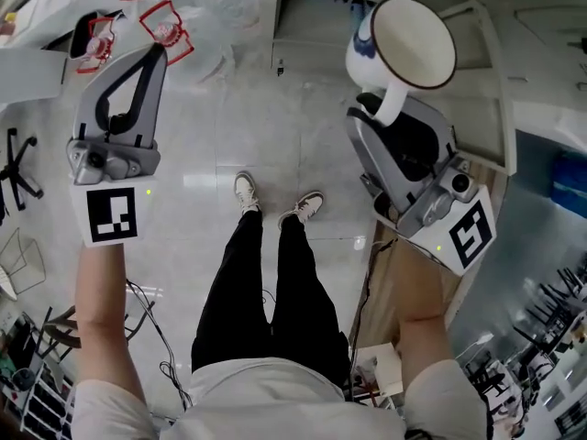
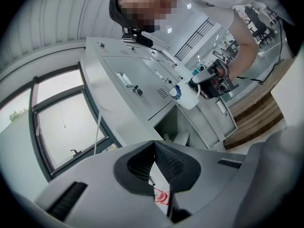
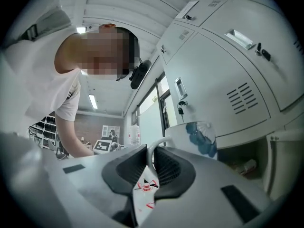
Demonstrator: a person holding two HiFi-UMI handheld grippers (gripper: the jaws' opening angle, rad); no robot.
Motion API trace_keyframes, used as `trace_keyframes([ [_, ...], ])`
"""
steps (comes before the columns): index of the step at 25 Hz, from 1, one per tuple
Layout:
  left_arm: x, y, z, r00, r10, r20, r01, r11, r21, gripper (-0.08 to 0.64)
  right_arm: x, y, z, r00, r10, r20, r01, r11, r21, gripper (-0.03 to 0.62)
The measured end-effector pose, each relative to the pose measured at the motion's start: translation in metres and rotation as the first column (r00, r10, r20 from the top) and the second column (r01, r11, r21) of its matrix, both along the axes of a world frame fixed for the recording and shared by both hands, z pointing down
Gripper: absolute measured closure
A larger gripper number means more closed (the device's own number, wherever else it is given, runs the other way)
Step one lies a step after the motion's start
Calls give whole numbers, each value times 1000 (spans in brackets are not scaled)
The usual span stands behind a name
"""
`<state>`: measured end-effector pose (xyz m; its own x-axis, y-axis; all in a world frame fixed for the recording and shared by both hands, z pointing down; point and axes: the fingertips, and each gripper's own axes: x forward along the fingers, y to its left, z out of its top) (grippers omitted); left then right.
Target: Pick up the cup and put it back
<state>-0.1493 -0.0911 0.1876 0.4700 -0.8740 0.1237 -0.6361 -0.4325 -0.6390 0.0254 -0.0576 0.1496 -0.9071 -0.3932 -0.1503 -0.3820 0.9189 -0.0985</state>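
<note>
Closest below me in the head view are my white T-shirt (image 1: 275,401) and black trousers (image 1: 261,291), with the pale tiled floor (image 1: 275,117) far beneath. My right gripper (image 1: 394,115) has its jaws closed to a narrow gap on the looped handle (image 1: 392,106) of the white enamel cup (image 1: 408,44), which has a dark rim and a blue print. The cup hangs in the air beside the white metal lockers (image 1: 486,71) and rests on nothing. Its mouth opens up towards my head, so its long axis runs base to rim, roughly upright, and the handle points back into my jaws. My left gripper (image 1: 154,62) is off to the left, well apart from the cup, with its tips together.

From the left gripper view, my left gripper (image 2: 153,148) has its pads meeting at the tips with nothing between them. Across the way the white enamel cup (image 2: 187,98) juts out from my right gripper (image 2: 213,82) in front of the white metal lockers (image 2: 137,75).

From the right gripper view, my right gripper (image 3: 152,159) pinches the thin white handle (image 3: 153,148) between its ribbed pads. The white enamel cup (image 3: 192,137) stands upright just beyond them, print side showing, near the white metal lockers (image 3: 223,65).

I judge the pick-up done and the return due. That calls for keeping the cup level, lowering until its base sits flat, and only then letting go.
</note>
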Motion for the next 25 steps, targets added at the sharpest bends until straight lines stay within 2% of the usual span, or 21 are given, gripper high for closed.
trace_keyframes([
  [10,12,3,-28,1000,0,-31,1,1000,21,540,15,13,-23,1000,26,-13,-26,1000,5,541],
  [15,24,2,-24,999,14,-41,-13,1000,12,540,22,14,-17,999,33,-34,-33,999,-10,541],
  [20,40,-5,-4,998,47,-39,-47,999,21,540,18,8,10,999,29,-38,-29,999,-16,541],
  [25,41,-8,42,996,81,-40,-81,997,0,540,2,-1,61,998,33,-46,-34,999,-21,541],
])
